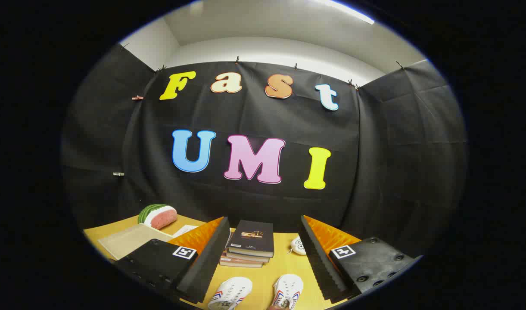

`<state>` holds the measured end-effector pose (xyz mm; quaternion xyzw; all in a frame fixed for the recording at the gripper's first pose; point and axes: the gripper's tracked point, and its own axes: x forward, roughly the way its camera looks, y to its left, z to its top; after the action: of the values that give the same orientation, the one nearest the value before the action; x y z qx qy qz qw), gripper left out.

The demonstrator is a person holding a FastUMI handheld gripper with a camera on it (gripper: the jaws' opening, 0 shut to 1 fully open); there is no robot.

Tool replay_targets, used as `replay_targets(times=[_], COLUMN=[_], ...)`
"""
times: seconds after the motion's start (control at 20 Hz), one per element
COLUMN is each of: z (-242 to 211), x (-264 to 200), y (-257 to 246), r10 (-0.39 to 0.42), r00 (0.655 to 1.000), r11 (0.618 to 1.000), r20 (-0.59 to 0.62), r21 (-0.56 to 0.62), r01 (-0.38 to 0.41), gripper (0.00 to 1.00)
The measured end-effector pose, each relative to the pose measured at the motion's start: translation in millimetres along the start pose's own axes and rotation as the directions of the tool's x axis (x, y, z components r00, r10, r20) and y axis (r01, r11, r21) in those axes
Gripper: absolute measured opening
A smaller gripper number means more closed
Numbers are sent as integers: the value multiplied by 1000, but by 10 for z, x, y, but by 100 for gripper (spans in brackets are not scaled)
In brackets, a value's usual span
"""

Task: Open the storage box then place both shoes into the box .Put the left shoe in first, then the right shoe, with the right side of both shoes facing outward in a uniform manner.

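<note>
presently, the two-finger gripper (263, 254) with black ridged pads stands spread wide, holding nothing, above a pair of white canvas shoes (257, 292) lying between its fingers on the yellow tabletop (284, 258); no storage box visible, so opening it seemingly comes next.

Black cloth booth wall (263, 116) behind wood table (284, 258), white ceiling w/ strip light (349, 10) above
</note>
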<state>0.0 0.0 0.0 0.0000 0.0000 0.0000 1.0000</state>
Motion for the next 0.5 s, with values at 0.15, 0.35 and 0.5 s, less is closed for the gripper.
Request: replay_targets(times=[0.15, 0.35, 0.5], z=[-79, -1, -22], x=[-39, -63, -54], y=[124, 227, 258], r10=[-5, -20, -32], r00=[999, 1000, 999], r11=[1000, 1000, 999], r20=[-34, -14, -19], r21=[7, -12, -20], r01=[5, 20, 31], gripper=[97, 97, 97])
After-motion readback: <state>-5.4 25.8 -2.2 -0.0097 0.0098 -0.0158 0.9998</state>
